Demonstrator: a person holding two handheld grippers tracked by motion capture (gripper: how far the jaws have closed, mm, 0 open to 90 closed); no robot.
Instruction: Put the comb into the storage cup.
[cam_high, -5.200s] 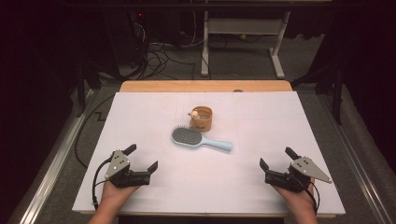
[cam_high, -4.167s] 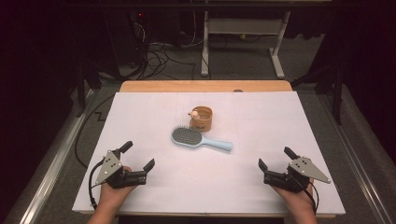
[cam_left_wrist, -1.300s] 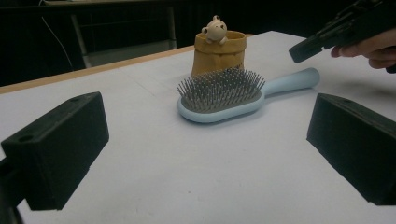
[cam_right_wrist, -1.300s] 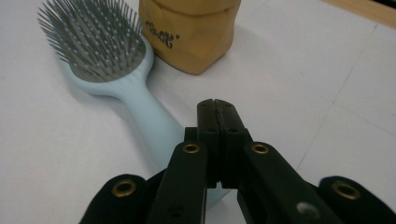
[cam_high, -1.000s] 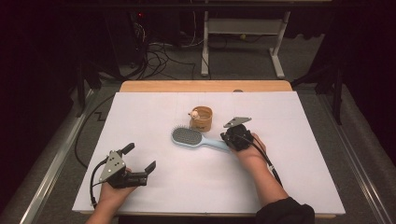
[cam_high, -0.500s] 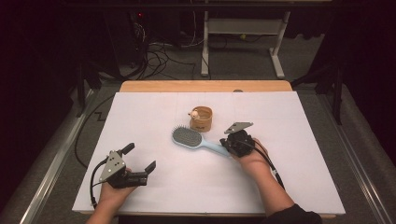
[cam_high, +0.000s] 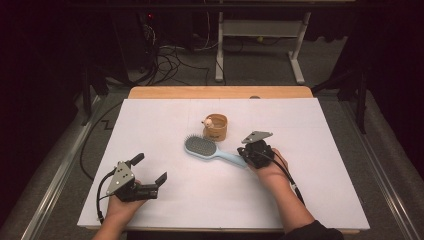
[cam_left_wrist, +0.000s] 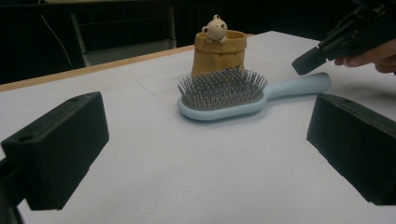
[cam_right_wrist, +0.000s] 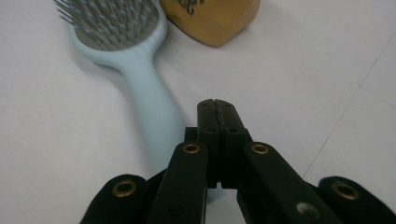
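Tan pouch (cam_high: 217, 127), small figure (cam_high: 207, 121) inside

One hairbrush (cam_high: 212, 150), one paper-bag pot (cam_high: 216, 127), two grippers.

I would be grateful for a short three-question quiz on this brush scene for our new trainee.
1. True or false: the hairbrush lies with its bristles up.
2. What stands just behind the brush head? A) a glass bottle B) a tan pot with a small figure C) a folded towel
3. How do the jaws of the right gripper stand, and is the brush handle between them?

Key
1. True.
2. B.
3. Pressed together with nothing between them; the handle lies beside and under them. The left gripper waits open, near the table edge.
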